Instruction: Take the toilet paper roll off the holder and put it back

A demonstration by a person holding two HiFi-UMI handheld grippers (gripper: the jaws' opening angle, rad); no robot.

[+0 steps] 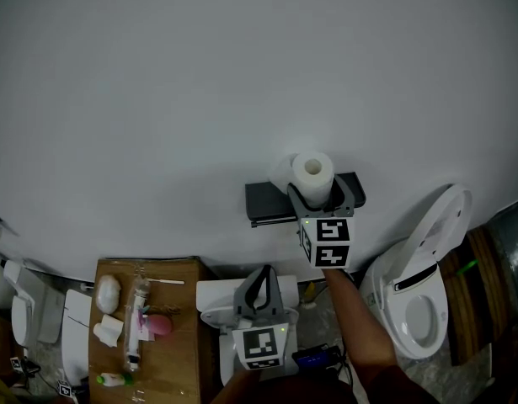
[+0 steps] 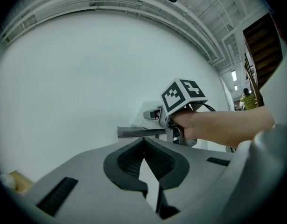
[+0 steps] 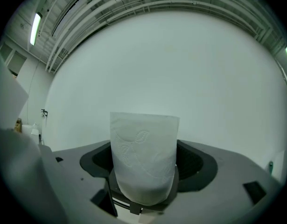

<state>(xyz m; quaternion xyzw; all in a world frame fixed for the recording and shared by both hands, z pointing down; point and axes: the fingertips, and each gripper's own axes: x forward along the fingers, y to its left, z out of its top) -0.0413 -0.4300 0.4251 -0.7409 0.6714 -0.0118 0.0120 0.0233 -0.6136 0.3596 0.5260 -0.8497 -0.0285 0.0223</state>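
Observation:
A white toilet paper roll [image 1: 312,175] stands upright between the jaws of my right gripper [image 1: 319,194], just above the dark wall-mounted holder [image 1: 269,200]. In the right gripper view the roll [image 3: 143,157] fills the gap between the jaws and the white wall lies behind it. My left gripper [image 1: 260,289] hangs lower, below the holder, its jaws pressed together with nothing in them. In the left gripper view the holder's shelf [image 2: 139,132] juts from the wall, and the right gripper's marker cube [image 2: 182,94] and the hand on it are beside the shelf.
A toilet [image 1: 427,284] with its lid up stands at the right. At the lower left a wooden table [image 1: 178,335] carries a bottle, a pink object and white items. A white cistern [image 1: 216,297] is under my left gripper. White fixtures [image 1: 27,310] sit at far left.

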